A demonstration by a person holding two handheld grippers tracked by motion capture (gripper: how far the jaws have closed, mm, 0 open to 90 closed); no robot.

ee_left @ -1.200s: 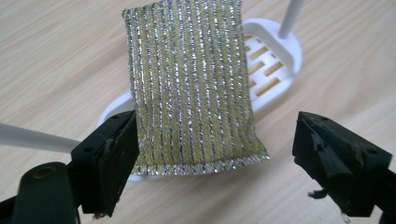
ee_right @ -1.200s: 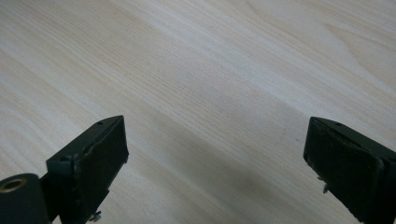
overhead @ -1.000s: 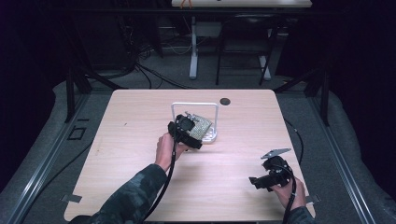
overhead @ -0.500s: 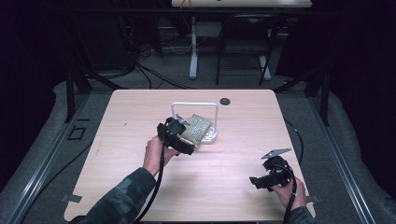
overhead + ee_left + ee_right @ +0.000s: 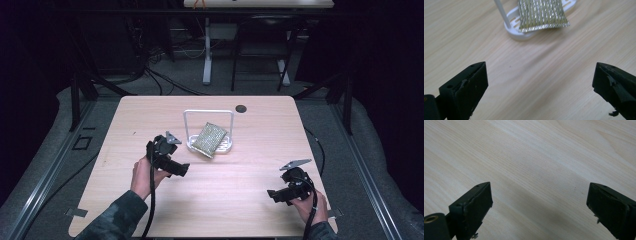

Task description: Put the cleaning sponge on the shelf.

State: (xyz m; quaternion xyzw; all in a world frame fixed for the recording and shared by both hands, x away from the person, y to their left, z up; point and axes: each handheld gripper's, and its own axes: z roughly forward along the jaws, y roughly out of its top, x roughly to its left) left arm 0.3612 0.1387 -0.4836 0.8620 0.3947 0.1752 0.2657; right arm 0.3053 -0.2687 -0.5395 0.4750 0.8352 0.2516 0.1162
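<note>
Sponge point(image 5: 209, 140) sits leaning in the white rack point(image 5: 227, 145) near table point(image 5: 250, 200) centre, tilted, its lower corner hanging over the rack's front edge toward 6 o'clock; the left gripper view shows the same: sponge point(image 5: 541, 13) resting on the rack's slotted base point(image 5: 514, 32), beside the white upright post point(image 5: 501, 12), one edge jutting past the base.

Left hand-held gripper point(image 5: 172, 167) at about 8 o'clock from the rack, near it but apart; jaws spread wide, nothing between them, bare wood below; released.

Right hand-held gripper point(image 5: 280, 195) well apart, at about 4 o'clock from the rack near the table's front-right corner; jaws wide apart too point(image 5: 539, 207), holding nothing, looking at plain tabletop; idle by the look of it.

Judgement: sponge-in-rack placement looks essentially done; step in hand reads as the left one clear of the rack with the sponge let go. Sponge is not fully seated, so the overhang could let it slip off the front.

Next move, if tidying: bring the left one in from 8 o'clock, pinch the jutting edge, push it toward 12 o'clock against the frame; keep off the thin post, the rack looks light and could slide.

Small dark round thing point(image 5: 241, 108) at 1 o'clock of the rack, untouched.
</note>
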